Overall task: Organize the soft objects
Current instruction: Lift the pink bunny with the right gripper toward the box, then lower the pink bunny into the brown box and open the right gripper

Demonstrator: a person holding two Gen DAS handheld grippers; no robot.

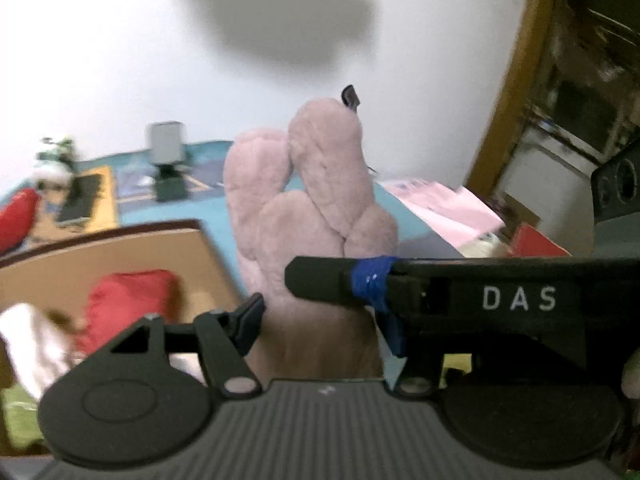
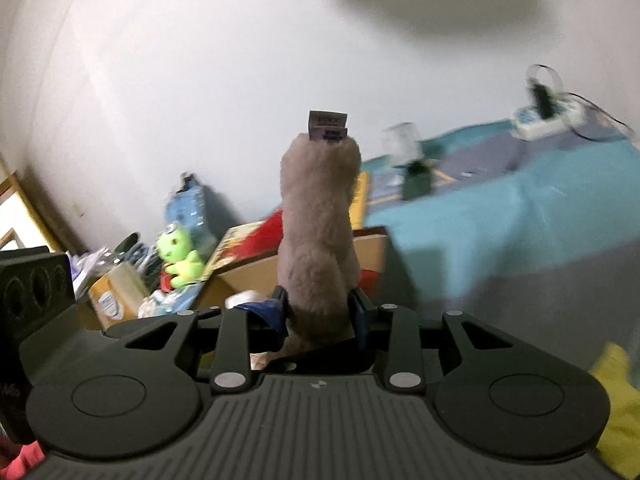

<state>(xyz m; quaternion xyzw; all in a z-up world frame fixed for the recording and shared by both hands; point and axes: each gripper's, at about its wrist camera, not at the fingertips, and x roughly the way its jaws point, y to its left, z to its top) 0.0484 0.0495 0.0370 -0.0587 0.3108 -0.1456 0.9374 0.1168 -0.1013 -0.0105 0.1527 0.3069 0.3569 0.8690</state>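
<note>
Pink plush toy held up in both claws, above the cardboard box

Pink plush toy (image 1: 308, 200) is off the bed and in the air, just above and beside the open cardboard box (image 1: 100, 252); the left claw (image 1: 276, 292) is clamped on its thick lower body, and the right claw (image 2: 320, 312) is clenched on a narrower limb, its paper tag (image 2: 327, 125) sticking up at the tip. Inside the box lie a red soft thing (image 1: 128, 300) and a white cloth (image 1: 28, 340); beyond the box spreads the teal bedspread (image 2: 500, 216), and at its far side a green plush (image 2: 180, 256) sits among clutter. This looks like the carrying step: next, I judge, both claws must bring the toy over the box opening, lower it clear of the flaps, and let go together.
</note>
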